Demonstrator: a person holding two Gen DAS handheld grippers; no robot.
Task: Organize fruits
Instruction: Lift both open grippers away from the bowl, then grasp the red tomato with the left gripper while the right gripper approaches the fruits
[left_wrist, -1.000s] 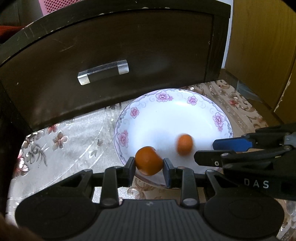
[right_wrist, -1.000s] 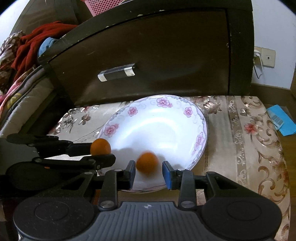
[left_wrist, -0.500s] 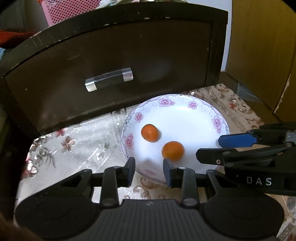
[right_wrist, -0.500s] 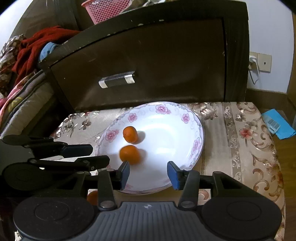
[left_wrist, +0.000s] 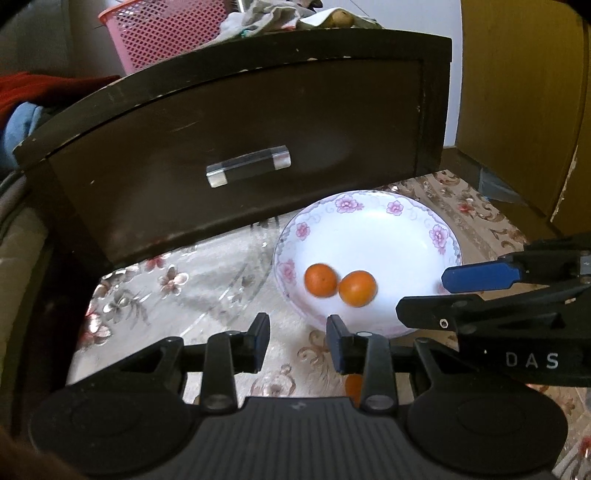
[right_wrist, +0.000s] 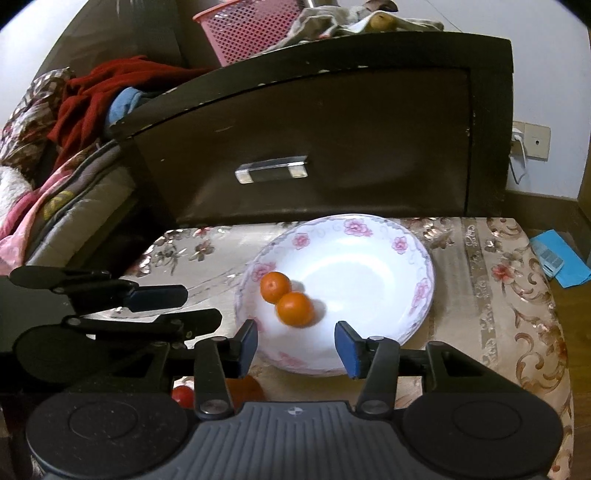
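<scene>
Two small oranges (right_wrist: 274, 287) (right_wrist: 294, 308) sit touching in the floral plate (right_wrist: 413, 254), toward its left side. Both the left gripper (left_wrist: 297, 338) and right gripper (right_wrist: 295, 345) hang empty, jaws wide. More fruit (right_wrist: 245, 387) waits at the table's near edge, not yet plated.

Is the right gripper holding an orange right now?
No. The right gripper is open and empty; both oranges lie on the plate.
</scene>
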